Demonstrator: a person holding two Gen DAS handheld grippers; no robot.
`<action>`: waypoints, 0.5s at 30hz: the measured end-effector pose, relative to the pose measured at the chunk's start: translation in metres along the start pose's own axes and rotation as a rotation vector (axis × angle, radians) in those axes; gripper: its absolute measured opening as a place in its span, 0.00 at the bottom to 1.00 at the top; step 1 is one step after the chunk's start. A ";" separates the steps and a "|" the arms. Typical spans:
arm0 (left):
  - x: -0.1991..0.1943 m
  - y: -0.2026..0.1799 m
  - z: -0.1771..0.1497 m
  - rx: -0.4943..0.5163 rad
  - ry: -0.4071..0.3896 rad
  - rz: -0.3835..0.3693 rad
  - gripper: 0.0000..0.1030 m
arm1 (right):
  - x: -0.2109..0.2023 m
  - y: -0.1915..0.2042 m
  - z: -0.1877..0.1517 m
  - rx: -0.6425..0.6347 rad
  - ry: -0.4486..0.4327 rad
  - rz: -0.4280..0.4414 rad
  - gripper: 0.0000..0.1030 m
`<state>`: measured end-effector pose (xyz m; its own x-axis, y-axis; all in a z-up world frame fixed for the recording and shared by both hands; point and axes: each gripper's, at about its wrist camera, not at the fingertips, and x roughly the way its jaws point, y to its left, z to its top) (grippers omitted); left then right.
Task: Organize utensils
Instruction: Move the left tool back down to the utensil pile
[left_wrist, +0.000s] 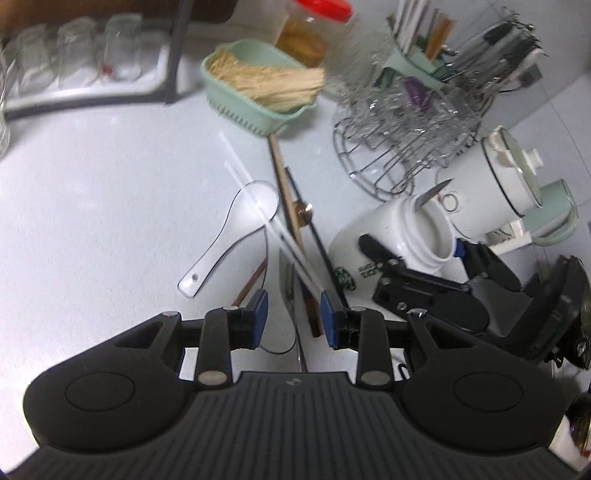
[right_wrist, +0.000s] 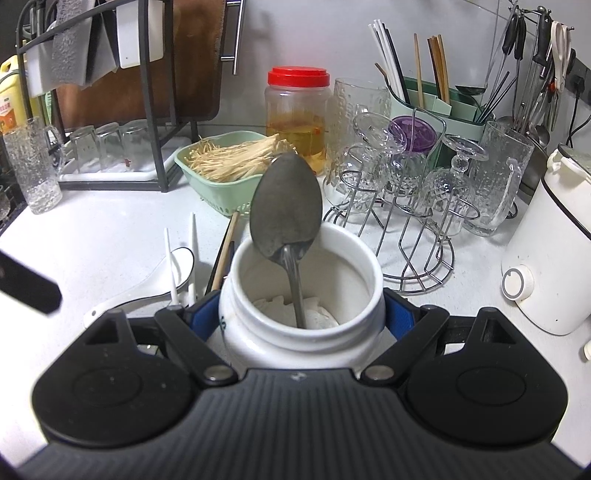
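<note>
My right gripper (right_wrist: 303, 319) is shut on a white jar (right_wrist: 303, 291) and holds it tilted; a metal spoon (right_wrist: 286, 210) stands in it, bowl up. In the left wrist view the jar (left_wrist: 391, 240) lies at right with the right gripper's fingers (left_wrist: 417, 284) around it. My left gripper (left_wrist: 293, 317) is open above a pile of utensils on the counter: a white ceramic spoon (left_wrist: 236, 229), white chopsticks (left_wrist: 266, 214), wooden chopsticks (left_wrist: 286, 199) and a dark one (left_wrist: 314, 232). The pile also shows in the right wrist view (right_wrist: 184, 258).
A green basket of enoki mushrooms (right_wrist: 225, 162) sits behind the pile. A wire rack of glasses (right_wrist: 406, 184), a green utensil holder with chopsticks (right_wrist: 436, 99), a red-lidded jar (right_wrist: 298, 110) and a white cooker (right_wrist: 550, 251) stand at right. A dish rack with glasses (right_wrist: 110, 147) is at left.
</note>
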<state>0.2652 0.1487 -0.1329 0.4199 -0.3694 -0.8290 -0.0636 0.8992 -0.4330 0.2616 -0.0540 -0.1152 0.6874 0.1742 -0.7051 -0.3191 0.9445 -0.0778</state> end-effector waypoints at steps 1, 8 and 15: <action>0.003 0.002 -0.002 -0.012 0.003 0.004 0.35 | 0.000 0.000 0.000 -0.001 0.000 0.000 0.88; 0.025 0.013 -0.007 -0.059 0.054 -0.015 0.35 | -0.002 0.003 -0.004 0.012 -0.017 -0.021 0.88; 0.042 0.023 -0.007 -0.108 0.104 -0.044 0.35 | -0.003 0.004 -0.005 0.020 -0.025 -0.027 0.88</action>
<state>0.2751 0.1519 -0.1798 0.3285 -0.4354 -0.8382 -0.1466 0.8532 -0.5006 0.2545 -0.0522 -0.1169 0.7118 0.1554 -0.6849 -0.2871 0.9544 -0.0818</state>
